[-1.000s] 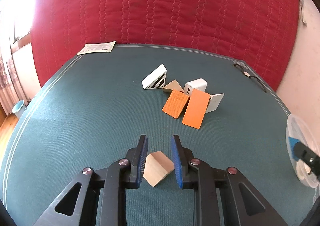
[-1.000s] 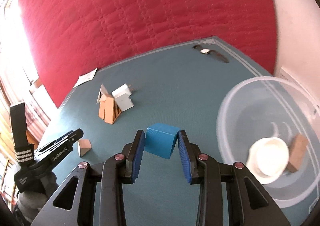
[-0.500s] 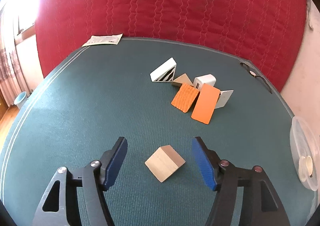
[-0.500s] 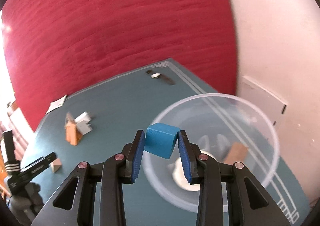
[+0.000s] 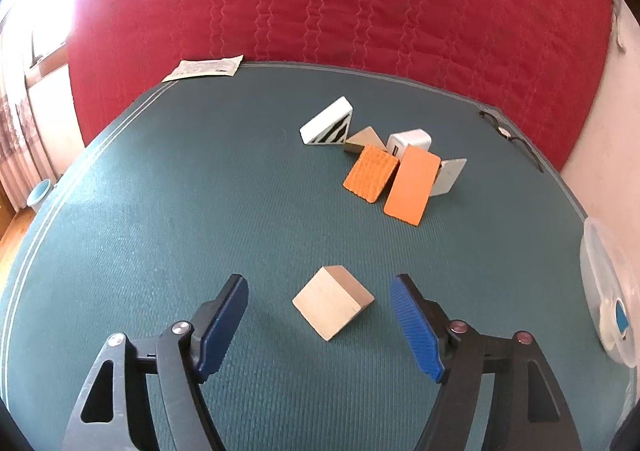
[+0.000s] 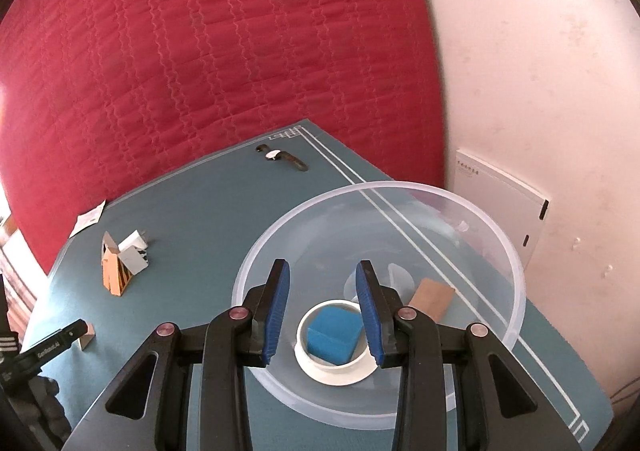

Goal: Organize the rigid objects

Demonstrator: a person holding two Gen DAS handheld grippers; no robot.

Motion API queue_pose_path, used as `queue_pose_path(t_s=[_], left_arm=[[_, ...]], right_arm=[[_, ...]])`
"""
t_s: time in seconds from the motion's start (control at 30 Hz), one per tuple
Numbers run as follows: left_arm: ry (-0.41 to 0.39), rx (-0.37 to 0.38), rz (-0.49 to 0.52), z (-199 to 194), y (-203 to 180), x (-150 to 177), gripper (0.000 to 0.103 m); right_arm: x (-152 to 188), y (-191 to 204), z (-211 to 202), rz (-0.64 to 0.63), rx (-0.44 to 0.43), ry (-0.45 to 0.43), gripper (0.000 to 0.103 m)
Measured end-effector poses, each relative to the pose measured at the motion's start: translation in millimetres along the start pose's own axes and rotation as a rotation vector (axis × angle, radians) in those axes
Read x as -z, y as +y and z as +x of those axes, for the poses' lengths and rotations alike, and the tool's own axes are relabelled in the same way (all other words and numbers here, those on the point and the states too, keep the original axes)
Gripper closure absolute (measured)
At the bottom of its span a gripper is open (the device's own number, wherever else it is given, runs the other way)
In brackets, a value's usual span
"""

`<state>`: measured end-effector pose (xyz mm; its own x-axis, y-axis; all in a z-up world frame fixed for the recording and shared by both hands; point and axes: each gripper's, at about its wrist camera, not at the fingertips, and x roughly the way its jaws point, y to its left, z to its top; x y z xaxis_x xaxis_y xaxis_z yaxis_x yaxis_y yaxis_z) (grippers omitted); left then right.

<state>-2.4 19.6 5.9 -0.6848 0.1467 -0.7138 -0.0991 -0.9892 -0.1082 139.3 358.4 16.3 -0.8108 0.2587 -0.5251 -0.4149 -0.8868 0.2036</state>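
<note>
A pale wooden block (image 5: 332, 303) lies on the green mat (image 5: 160, 211) between the fingers of my left gripper (image 5: 318, 279). Its jaws are opening and stand wide, and neither pad touches the block. My right gripper (image 6: 323, 265) hangs over the clear plastic bowl (image 6: 516, 271). The blue cube (image 6: 332, 339) lies below it inside a white round cup (image 6: 336, 371) in the bowl, free of the pads, with a gap between the jaws. A brown wooden piece (image 6: 432, 297) also lies in the bowl.
A cluster of pieces stands mid-mat: two orange slabs (image 5: 412, 185), a white striped wedge (image 5: 326, 123), a white charger (image 5: 408, 141). A paper slip (image 5: 204, 67) and a wristwatch (image 6: 280, 157) lie at the far edge. A red quilt hangs behind, and a white wall is to the right.
My left gripper opened and let go of the wooden block, which now rests on the mat. My right gripper carried the blue cube over the bowl, and the cube now lies in the white cup.
</note>
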Motion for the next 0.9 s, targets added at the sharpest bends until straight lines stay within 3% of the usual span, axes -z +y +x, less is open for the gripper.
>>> queue_pose_path(t_s=[0.17,0.43,0.73,0.83,0.9], left_arm=[[0.054,0.025,0.056,3,3,2,0.026],[0.061,-0.063,0.214,10,0,0,0.026],[0.072,-0.001,0.203,20,-3,-13,0.054],[0.062,0.011,0.204,18,-7,-10,0.071],[0.056,0.01,0.195,17,-8,-9,0.072]], right_arm=[[2,-1,-2,-0.001,-0.008,0.001,0.067],[4,7,0,-0.004,-0.033,0.01,0.067],[8,17,-3,-0.028,-0.056,0.014,0.067],[8,16,-3,-0.027,-0.056,0.014,0.067],[8,16,-3,-0.024,-0.054,0.016,0.067]])
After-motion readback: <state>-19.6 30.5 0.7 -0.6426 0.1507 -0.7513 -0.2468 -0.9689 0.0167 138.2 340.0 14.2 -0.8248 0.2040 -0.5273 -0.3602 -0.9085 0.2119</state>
